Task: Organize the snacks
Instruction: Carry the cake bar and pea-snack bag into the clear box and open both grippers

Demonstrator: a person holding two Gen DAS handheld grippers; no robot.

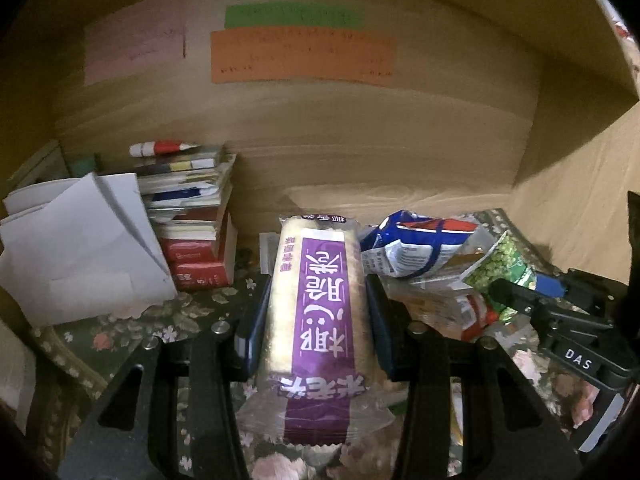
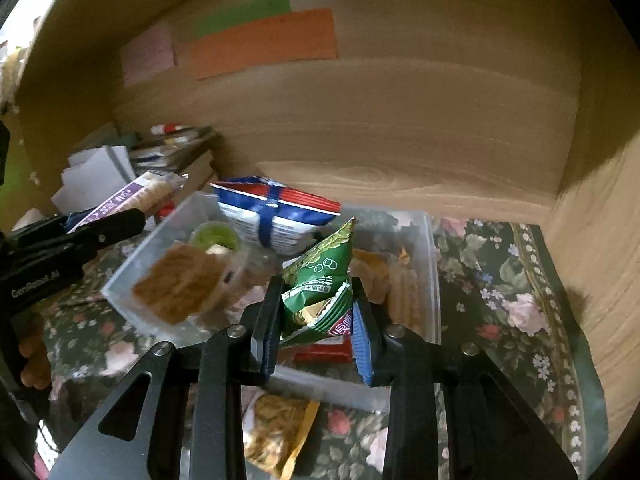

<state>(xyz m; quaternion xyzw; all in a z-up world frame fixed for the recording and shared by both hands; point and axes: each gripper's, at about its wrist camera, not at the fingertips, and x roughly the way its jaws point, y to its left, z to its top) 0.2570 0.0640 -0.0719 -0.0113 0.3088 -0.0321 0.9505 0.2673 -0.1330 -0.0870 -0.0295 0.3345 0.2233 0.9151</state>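
My left gripper is shut on a long purple-and-cream rice cracker pack, held above the floral cloth; it also shows at the left of the right wrist view. My right gripper is shut on a green pea snack packet, held over a clear plastic box. The box holds a blue, white and red bag, a brown square cracker pack and other snacks. In the left wrist view the right gripper holds the green packet at the right, next to the blue bag.
A stack of books and white papers sit at the back left against a wooden wall bearing coloured paper notes. A yellow snack bag lies on the floral cloth in front of the box. A wooden side wall stands at the right.
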